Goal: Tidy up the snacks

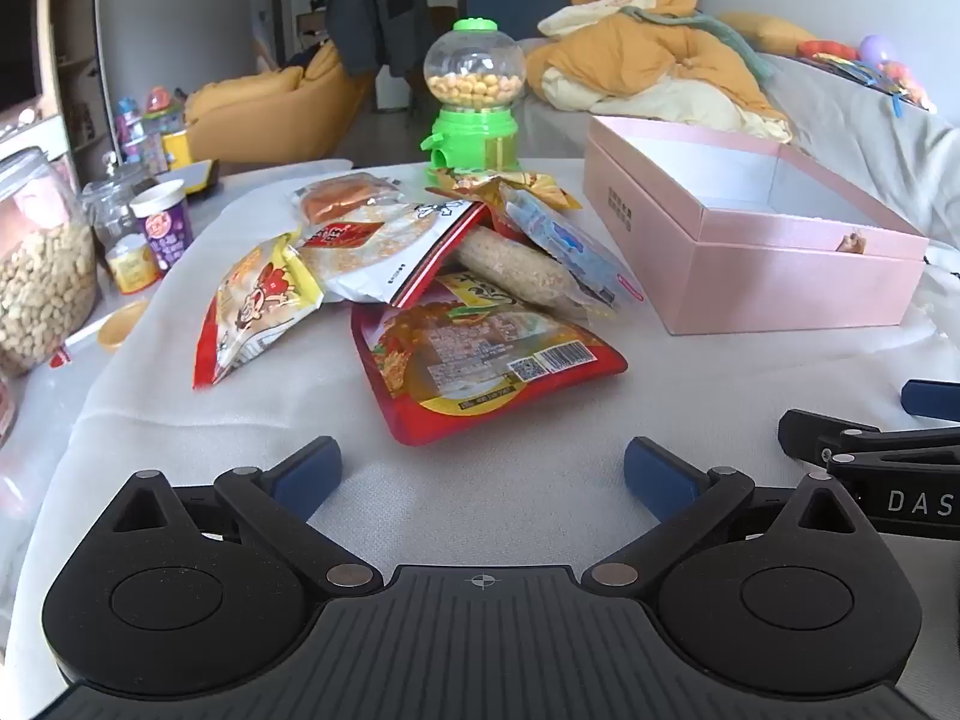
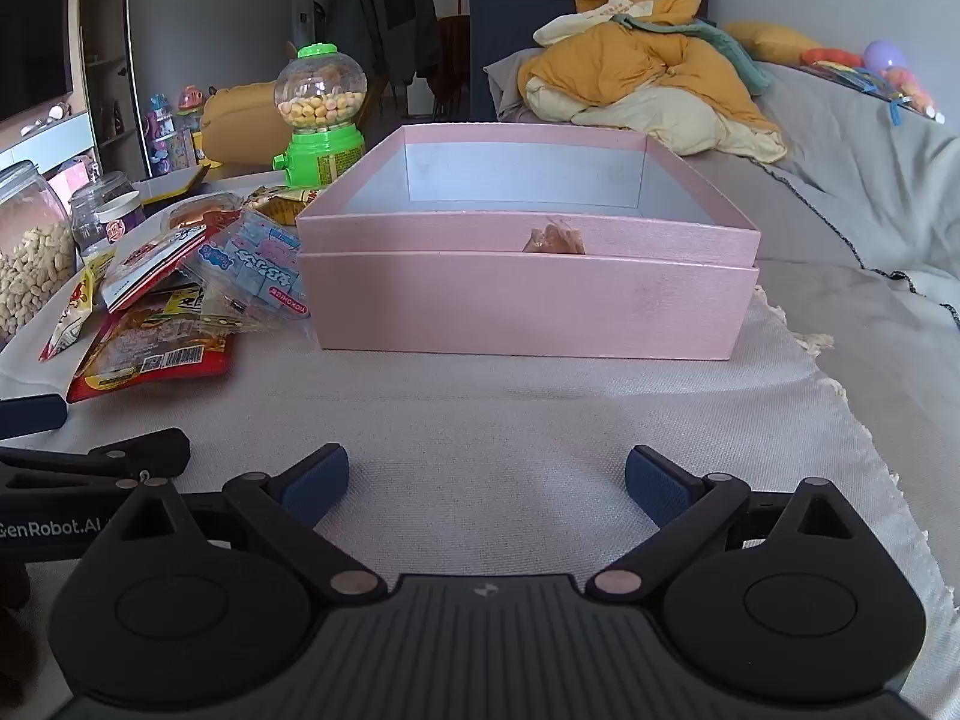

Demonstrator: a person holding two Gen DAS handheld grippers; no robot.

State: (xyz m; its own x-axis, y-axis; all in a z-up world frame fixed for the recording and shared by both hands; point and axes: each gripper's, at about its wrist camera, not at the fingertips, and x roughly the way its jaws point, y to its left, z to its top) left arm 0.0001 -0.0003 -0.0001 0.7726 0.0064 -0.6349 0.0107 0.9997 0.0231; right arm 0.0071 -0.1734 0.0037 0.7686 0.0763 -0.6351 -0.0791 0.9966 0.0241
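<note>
Both wrist views look low across the table (tilted downward), sharing the pink box (image 1: 750, 240) (image 2: 528, 294).

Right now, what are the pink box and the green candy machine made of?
The pink box looks like stiff cardboard with a slightly shiny, pearly paper skin; its walls are thin with sharp folded edges and a plain pale inside. The green candy machine looks like plastic: a clear see-through globe showing the candies, with a glossy bright green base and cap.
</note>
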